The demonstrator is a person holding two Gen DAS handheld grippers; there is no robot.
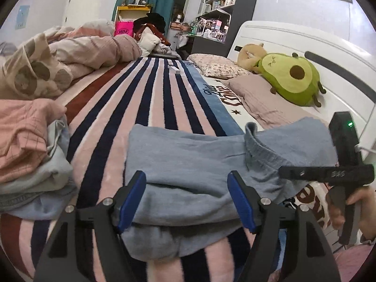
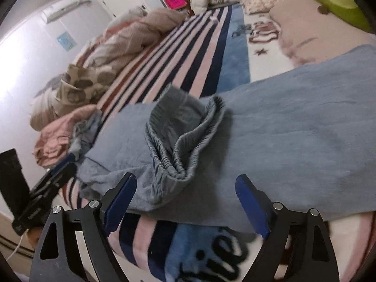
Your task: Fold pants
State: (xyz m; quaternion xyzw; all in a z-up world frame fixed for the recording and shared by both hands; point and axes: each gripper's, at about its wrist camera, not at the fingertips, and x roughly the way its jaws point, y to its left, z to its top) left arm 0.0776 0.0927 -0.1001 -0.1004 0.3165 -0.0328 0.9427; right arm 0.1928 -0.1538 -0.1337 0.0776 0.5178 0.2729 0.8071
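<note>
While the blue-grey pants (image 1: 188, 162) lie spread across the striped blanket (image 1: 150, 98) at the near edge of the bed, both tools hang over them with nothing held. The left gripper (image 1: 186, 199) has its jaws spread wide, straddling a doubled-over layer of cloth that sits between the blue pads (image 1: 131, 199) without being pinched. The right gripper (image 2: 185, 202) is just as slack, jaws parted, aimed at the elastic waistband (image 2: 183, 141), which stands up bunched and puckered on top of the fabric instead of lying flat.

To my eye the fold is partly made but untidy. That rumpled waistband is the main worry: if the right jaws close on only its top ridge, I'd expect the band to lift alone and drag the layers below out of line. On the left, the pads could catch just the upper layer, so the lower flap, which droops toward the bed edge, would stay behind or slide off.

A pile of folded clothes (image 1: 30, 155) sits just beside the pants on the left, near enough that a wide sweep might snag it. The right view is somewhat blurred, so exactly how the waistband's layers stack I cannot tell. The avocado plush (image 1: 291, 80) and pillows lie well apart, out of harm's way.
</note>
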